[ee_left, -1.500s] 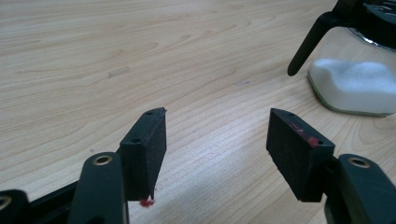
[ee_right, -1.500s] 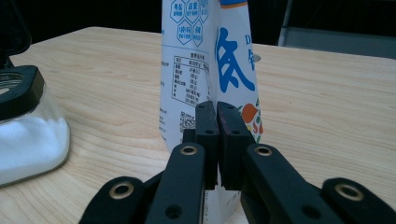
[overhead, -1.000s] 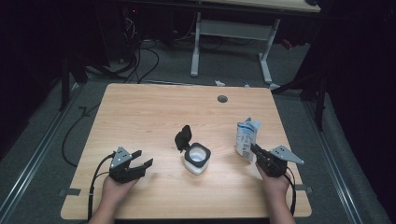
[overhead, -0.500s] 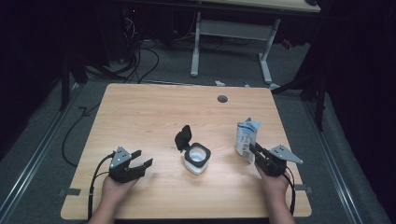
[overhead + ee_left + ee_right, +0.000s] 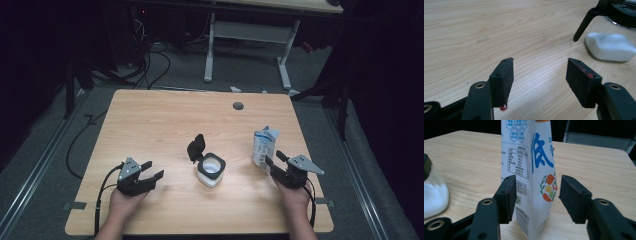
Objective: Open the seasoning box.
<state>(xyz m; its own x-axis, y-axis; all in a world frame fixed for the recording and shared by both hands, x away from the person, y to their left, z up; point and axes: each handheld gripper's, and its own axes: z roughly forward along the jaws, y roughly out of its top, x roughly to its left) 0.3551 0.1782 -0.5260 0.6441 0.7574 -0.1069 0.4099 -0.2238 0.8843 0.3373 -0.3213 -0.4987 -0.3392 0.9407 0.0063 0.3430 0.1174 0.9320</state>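
A white pouch with blue print stands upright on the wooden table, right of centre. My right gripper is open, its jaws on either side of the pouch's lower part, not pressing it. A clear jar holding white powder, its black lid flipped open, sits mid-table. My left gripper rests open on the table at the front left, nothing between its jaws, the jar ahead to its right.
A round grommet hole lies near the table's far edge. Beyond the table are cables on the floor and the legs of another desk. Each gripper's cable trails off the front edge.
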